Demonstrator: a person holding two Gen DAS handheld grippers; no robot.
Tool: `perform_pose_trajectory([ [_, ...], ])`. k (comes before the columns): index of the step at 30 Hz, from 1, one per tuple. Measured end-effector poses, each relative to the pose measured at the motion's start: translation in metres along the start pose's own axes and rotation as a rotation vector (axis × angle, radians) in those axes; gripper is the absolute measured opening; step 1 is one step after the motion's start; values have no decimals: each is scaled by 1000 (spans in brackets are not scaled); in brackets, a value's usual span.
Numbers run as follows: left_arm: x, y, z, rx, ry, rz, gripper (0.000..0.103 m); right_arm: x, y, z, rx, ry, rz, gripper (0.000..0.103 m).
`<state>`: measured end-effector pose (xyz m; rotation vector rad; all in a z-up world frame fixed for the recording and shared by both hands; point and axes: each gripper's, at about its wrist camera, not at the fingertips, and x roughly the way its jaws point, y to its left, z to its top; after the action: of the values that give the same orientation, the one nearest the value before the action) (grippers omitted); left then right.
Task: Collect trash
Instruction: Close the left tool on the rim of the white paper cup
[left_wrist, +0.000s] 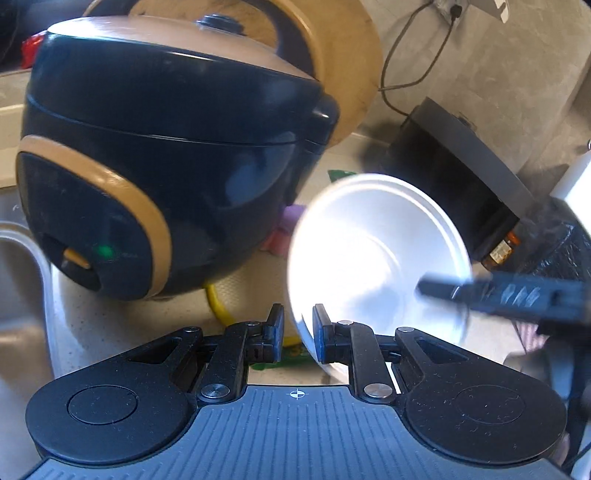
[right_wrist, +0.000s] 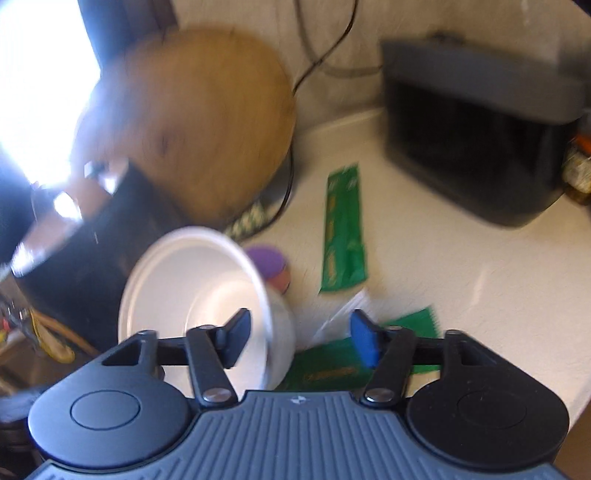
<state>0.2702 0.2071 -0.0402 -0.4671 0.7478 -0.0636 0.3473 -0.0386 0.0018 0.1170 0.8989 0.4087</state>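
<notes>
Left gripper clamps the tilted white bowl's rim; right gripper gapes beside it.

- Left hand-held gripper: jaws drawn close together, clamped on the rim of a white bowl, one fingertip outside the wall and the other inside.
- Bowl held tilted on its side, raised off the bench.
- Right hand-held gripper: jaws spread wide, gripping nothing.
- Left fingertip of that gripper sits in front of the bowl's open mouth; the right one, blue-padded, stands clear of the bowl.
- Seen from the left wrist as a blurred dark finger reaching in across the bowl's rim from the right.
</notes>
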Motion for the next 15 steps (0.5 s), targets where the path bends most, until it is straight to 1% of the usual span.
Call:
perform_pose_trajectory([
  [1,-1,3,0,-7,-6,6,19,5,1,-5,3,32,30,22],
  [2,0,5,-1,-15,-10,18,19,6,3,-11,5,48,51,20],
  [4,1,9,-3,-24,-9,46,20,4,7,-27,-13,70,96,14],
  [7,-1,12,-8,-28,12,65,21,-3,17,-51,-57,94,114,14],
  [9,-6,9,-12,-13,26,70,27,-9,22,-64,-83,103,119,14],
  [10,-9,7,-13,-1,27,70,28,-13,24,-70,-88,104,124,14],
  [13,-21,1,-18,34,19,82,28,-24,28,-87,-97,111,145,15],
  [15,-29,0,-20,35,11,84,28,-28,29,-96,-96,127,171,15],
])
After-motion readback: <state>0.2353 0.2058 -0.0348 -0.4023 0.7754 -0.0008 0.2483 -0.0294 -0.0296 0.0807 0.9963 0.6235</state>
